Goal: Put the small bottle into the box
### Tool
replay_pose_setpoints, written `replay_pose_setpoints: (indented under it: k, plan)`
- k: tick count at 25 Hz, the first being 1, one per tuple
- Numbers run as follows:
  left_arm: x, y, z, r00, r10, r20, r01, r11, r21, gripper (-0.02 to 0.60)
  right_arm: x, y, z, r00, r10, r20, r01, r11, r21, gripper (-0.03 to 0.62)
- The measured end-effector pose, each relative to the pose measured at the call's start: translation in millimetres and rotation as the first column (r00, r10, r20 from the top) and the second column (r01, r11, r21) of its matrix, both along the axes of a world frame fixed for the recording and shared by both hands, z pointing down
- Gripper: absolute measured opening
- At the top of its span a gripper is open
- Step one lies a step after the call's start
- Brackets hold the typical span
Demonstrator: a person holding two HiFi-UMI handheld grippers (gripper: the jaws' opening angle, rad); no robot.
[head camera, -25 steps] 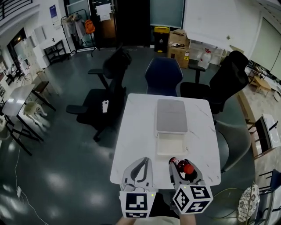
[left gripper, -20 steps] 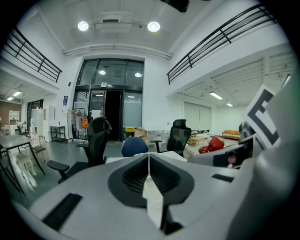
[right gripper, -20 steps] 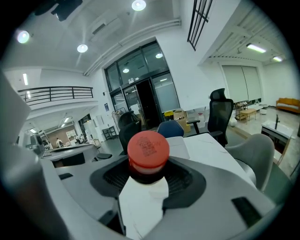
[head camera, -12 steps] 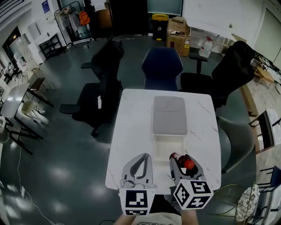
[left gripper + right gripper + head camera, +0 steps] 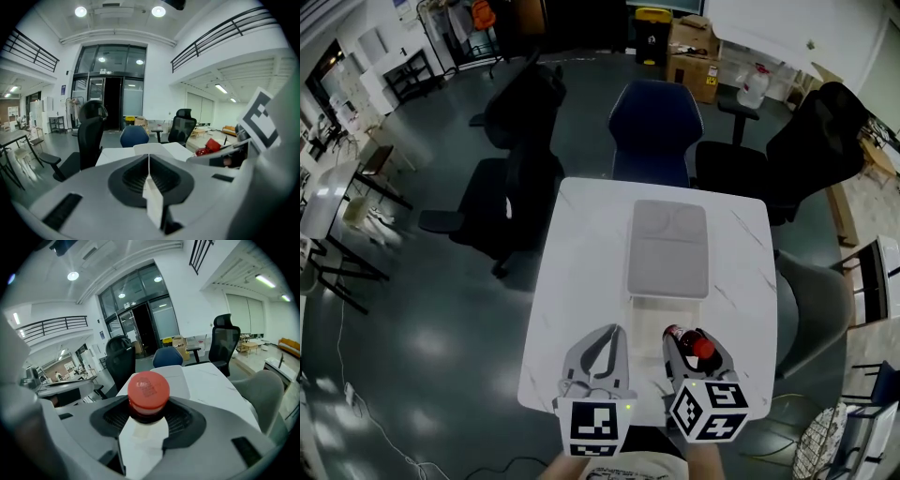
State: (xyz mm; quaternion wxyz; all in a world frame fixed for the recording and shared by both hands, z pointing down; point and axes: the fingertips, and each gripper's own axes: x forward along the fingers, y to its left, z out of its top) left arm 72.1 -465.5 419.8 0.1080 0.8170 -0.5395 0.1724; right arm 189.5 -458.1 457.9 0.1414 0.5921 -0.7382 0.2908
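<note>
A small bottle (image 5: 691,345) with a red cap (image 5: 148,390) and dark contents sits clamped in my right gripper (image 5: 694,349), held above the near edge of the white table (image 5: 581,281). My left gripper (image 5: 598,354) hovers beside it, shut with nothing between its jaws. The white box (image 5: 667,251) lies at the table's middle, its grey lid covering most of it and a strip of open white interior (image 5: 666,309) showing at the near end, just beyond the bottle. In the left gripper view the bottle's red cap (image 5: 212,146) shows at right.
A blue chair (image 5: 654,131) stands at the table's far side. Black office chairs (image 5: 516,169) are at the left and far right (image 5: 811,150), and a grey chair (image 5: 811,314) is close to the table's right edge. Cardboard boxes (image 5: 694,66) sit far back.
The head view has shifted, so the table and box sit lower and nearer in frame. Both grippers keep their places, the right one still shut on the bottle.
</note>
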Motion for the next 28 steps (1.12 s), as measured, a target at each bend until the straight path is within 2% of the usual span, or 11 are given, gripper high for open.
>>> replay_pose_setpoints:
  k: [16,28]
  plan:
    - [11,-34,64,1.0,-0.004,-0.01,0.002,0.988,-0.156,0.02,6,-31,63,0.999,-0.024,-0.023,0.021,0.989,-0.145,0.23]
    - [19,-49,100,1.0,0.03,-0.003,-0.03,0.974,-0.222,0.02,5,-45,106,0.995,-0.069,-0.076,0.05,0.972,-0.229,0.23]
